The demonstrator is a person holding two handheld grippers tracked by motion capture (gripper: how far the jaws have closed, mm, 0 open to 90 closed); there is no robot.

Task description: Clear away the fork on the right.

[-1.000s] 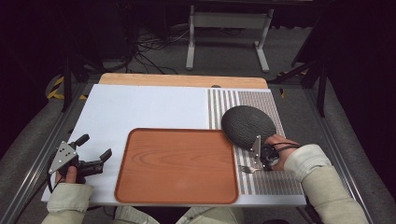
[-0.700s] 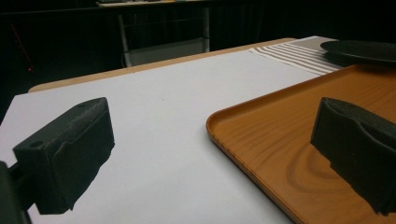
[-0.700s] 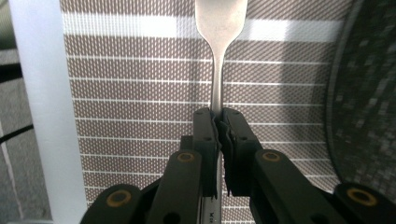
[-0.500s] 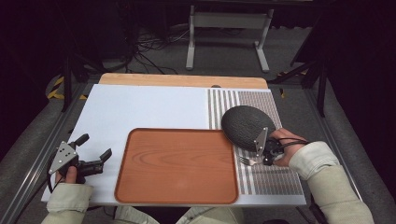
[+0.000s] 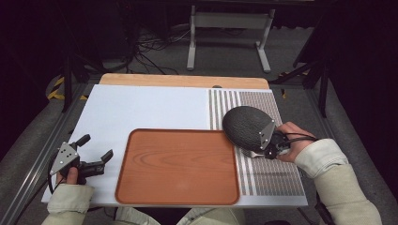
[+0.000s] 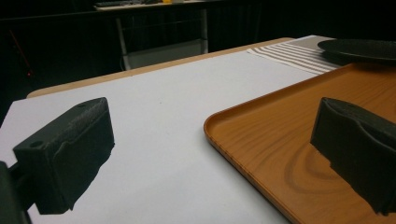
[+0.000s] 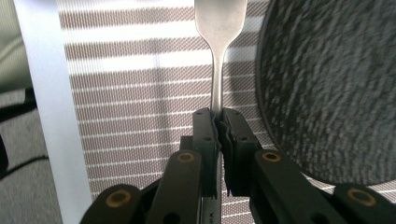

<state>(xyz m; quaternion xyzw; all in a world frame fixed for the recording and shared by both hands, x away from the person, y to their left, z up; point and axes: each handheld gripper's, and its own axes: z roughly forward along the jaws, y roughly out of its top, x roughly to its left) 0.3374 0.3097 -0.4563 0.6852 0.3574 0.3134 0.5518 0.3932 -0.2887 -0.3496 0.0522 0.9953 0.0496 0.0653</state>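
From high up, right gripper (image 5: 270, 151) drawn slightly rightward beside the dark plate (image 5: 245, 125) on the striped mat (image 5: 277, 176); through the left gripper view, jaws spread idle by the wooden tray (image 6: 299, 140); through the right gripper view, pinching a metal utensil (image 7: 217, 51), probably lifting.

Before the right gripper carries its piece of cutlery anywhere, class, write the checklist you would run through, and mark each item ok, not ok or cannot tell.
1. Right gripper jaws shut on the metal utensil: ok.
2. Kind of utensil: cannot tell, its head is cut off in the right gripper view.
3. Wooden tray bare: ok.
4. Left gripper off the tray, jaws open, holding nothing: ok.
5. Dark plate apart from the utensil: ok, narrowly.
6. Utensil lifted off the striped mat: cannot tell.
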